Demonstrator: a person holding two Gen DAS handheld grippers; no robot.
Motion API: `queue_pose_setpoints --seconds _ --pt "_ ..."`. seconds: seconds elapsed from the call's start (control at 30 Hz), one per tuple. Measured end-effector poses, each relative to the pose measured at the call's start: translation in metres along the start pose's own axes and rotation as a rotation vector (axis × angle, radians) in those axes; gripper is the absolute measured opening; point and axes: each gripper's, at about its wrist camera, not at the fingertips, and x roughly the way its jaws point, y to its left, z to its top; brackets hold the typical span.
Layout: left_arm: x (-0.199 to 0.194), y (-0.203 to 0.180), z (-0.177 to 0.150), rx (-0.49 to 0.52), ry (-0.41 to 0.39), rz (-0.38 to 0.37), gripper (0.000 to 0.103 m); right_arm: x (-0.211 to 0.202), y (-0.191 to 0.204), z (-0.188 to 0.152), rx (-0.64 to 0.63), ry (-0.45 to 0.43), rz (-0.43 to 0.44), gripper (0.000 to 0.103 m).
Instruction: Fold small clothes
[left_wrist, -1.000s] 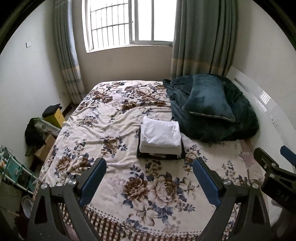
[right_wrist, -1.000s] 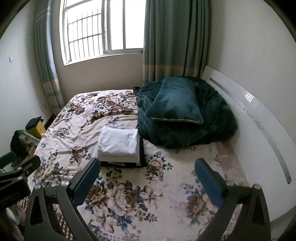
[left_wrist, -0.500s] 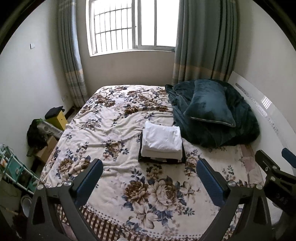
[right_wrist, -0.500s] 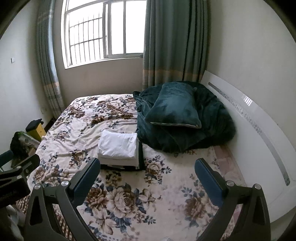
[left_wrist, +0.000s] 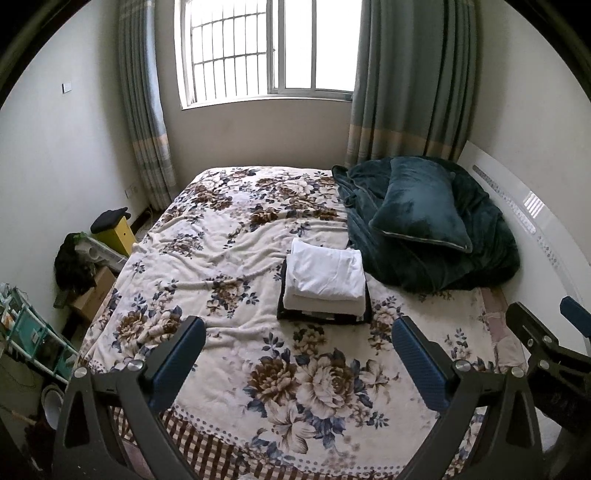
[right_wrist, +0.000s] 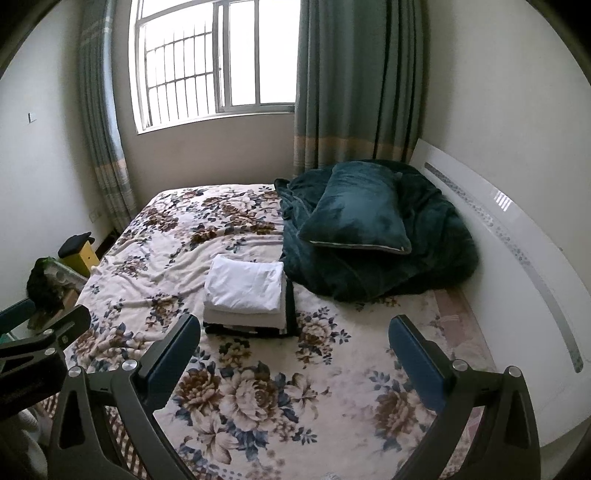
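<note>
Both sets of tongs hung above the foot of the bed (left_wrist: 221, 266), well back from the work. The left tongs (left_wrist: 298, 356) were spread wide with nothing between the blue pads, and the right tongs (right_wrist: 294, 354) were just as wide and just as empty. The stack of folded clothes (left_wrist: 325, 282) lay near the middle of the floral blanket: a white piece on top, a cream one beneath, something dark at the bottom. It looked squared off and finished, so I judged the folding done for these pieces, or a pause between garments. I could see no unfolded garment on the bed, so the next move would call for fetching one and laying it flat on the open blanket nearer the foot.

Just beside the stack, toward the headboard (right_wrist: 517, 236), a dark green quilt (right_wrist: 424, 266) was heaped with a matching pillow (right_wrist: 354, 210) on top, crowding that side. Clutter sat on the floor at the far side, including a yellow box (left_wrist: 120, 232). Nothing blocked the reach to the stack.
</note>
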Motion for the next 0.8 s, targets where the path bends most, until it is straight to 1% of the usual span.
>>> queue_pose_setpoints --seconds 0.7,0.8 --pt "-0.0026 0.006 0.0007 -0.004 -0.007 0.005 0.103 0.0021 0.0005 0.0003 -0.001 -0.002 0.01 0.103" --pt "-0.0017 0.0052 0.0025 0.001 -0.012 0.014 0.103 0.0025 -0.0005 0.0012 0.001 -0.002 0.012 0.103"
